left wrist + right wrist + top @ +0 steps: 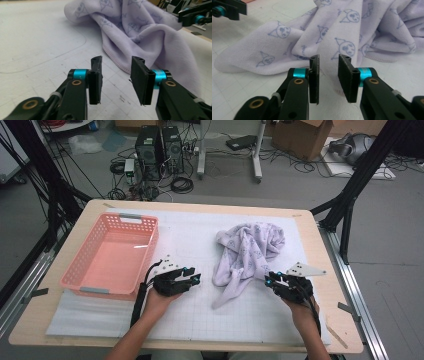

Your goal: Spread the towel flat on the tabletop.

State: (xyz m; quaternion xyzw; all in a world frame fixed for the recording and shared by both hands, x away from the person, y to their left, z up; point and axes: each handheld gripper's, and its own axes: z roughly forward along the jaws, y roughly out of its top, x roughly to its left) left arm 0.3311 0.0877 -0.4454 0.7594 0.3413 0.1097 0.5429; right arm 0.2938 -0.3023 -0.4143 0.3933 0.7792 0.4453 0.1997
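Black fingers (96,80) of the left gripper (117,80) stand parted to a moderate gap, nothing between them; stitched hem of the lavender towel (140,37) lies just ahead of the tips, apart from them. Right gripper (329,80) likewise parted, narrower, empty, its fingers (314,80) close in front of a towel fold, not clearly touching.

Towel (247,255): crumpled heap between the two grippers, a long tail trailing toward the person. Printed with small cartoon faces. Judged soft, light, limp; will sag and drag rather than hold shape; not fragile, fleece should grip well. Best hold looks to be the hemmed edge or a corner of the tail, one per gripper, pinching a single layer rather than the bunched middle.

Left gripper (186,279) sits beside the pink basket (87,270), which is empty. Right gripper (280,282) at the far side of the towel.

Surface: white gridded mat (195,235) over a pale wood tabletop (35,320). Room beyond: grey floor, computer towers (160,147), loose cables, cardboard box (300,137).
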